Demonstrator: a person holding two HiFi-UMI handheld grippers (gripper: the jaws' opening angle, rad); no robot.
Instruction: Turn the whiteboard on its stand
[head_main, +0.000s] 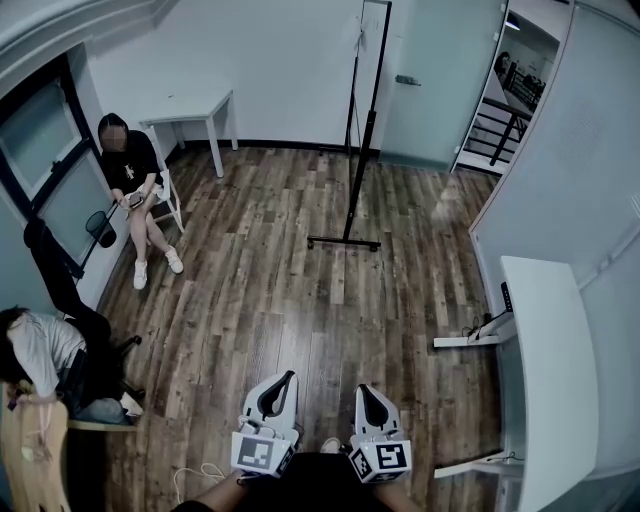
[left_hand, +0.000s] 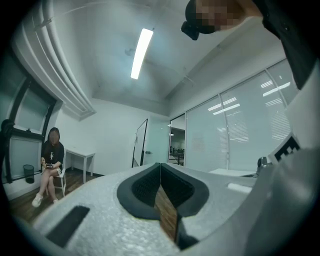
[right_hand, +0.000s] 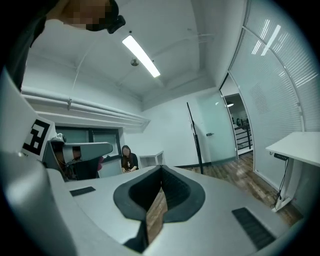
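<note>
Standing well back from the tall, thin whiteboard in its black metal stand (head_main: 362, 130), the operator holds the grey left gripper (head_main: 280, 392) and the grey right gripper (head_main: 372, 405) side by side, low over the dark wood-plank floor (head_main: 290, 290). The board shows edge-on across the room, its black foot bar (head_main: 344, 242) on the planks, well apart from both tools.

Left gripper view: the left gripper (left_hand: 160, 167) is clenched on nothing, its dark pads meeting along one seam. The whiteboard (left_hand: 141, 142) stands far off by the white wall, to the right of a seated person (left_hand: 50, 165).

Right gripper view: the right gripper (right_hand: 161, 170) is likewise pinched closed and empty, with the whiteboard (right_hand: 195, 140) upright beyond it.

Doing the step well likely means walking up first and spreading the jaws before reaching the frame. It also means gripping a side rail rather than the panel, and swinging it slowly so the stand does not tip.
</note>
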